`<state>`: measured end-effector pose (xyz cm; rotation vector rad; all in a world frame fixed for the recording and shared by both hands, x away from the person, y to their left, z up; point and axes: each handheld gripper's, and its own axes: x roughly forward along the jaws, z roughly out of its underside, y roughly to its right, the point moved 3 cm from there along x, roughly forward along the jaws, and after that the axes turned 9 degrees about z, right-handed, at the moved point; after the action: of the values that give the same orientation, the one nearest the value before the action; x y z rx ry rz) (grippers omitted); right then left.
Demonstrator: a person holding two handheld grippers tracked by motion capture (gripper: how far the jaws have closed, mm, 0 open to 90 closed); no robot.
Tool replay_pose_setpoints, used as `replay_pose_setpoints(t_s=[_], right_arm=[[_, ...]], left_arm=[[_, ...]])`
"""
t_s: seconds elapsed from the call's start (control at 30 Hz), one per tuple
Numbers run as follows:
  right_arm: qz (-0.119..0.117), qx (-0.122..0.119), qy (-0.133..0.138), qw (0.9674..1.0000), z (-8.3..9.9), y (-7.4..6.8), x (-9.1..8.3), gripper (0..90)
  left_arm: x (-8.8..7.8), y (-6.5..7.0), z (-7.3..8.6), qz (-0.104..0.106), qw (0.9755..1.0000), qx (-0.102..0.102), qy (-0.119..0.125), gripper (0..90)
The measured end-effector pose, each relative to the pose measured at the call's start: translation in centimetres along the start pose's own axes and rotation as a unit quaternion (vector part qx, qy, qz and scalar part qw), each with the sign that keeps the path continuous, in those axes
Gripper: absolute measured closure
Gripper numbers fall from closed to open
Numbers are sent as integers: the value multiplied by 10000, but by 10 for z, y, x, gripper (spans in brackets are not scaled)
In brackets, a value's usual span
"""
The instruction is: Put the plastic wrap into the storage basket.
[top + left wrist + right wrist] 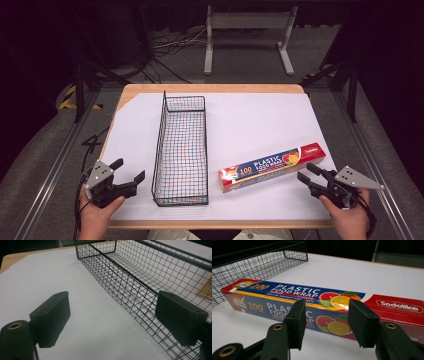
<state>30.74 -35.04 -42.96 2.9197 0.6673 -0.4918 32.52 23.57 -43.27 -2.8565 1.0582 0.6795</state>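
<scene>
Black hand-held gripper (130, 174), grey triangular plate (100, 174), brass screws (277, 327).

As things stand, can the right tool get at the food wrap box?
Probably yes. The right tool is open and aimed at the food wrap box, which lies flat just ahead on the table, outside the wire basket. Nothing sits between them.

food wrap box (206, 288): cut off by right edge, behind basket (140, 277) mesh | small print (287, 296): unreadable

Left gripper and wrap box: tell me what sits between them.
The wire basket stands between the left gripper and the wrap box, seen in the high view.
</scene>
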Motion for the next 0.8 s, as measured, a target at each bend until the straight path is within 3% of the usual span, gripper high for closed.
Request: replay_pose_setpoints(t_s=[0.2, 0.37, 0.53, 0.57, 0.8], right_arm=[[-248, -50, -119, 9996, -5, -9, 2, 551], [-606, -243, -204, 9977, -15, -28, 8, 567], [-929, -382, -260, 9946, -25, -47, 15, 583], [-1093, -477, -290, 9924, -31, -59, 20, 574], [-1461, -657, -372, 9864, -38, -83, 34, 566]], left_arm=[[1, 1, 1, -15, 10000, -1, -30, 137], [1, 0, 1, -36, 10000, -45, -54, 137], [2, -1, 1, -19, 10000, -68, -62, 137], [2, -1, 1, -14, 10000, -66, -53, 137], [3, -1, 1, -2, 10000, -63, -51, 137]])
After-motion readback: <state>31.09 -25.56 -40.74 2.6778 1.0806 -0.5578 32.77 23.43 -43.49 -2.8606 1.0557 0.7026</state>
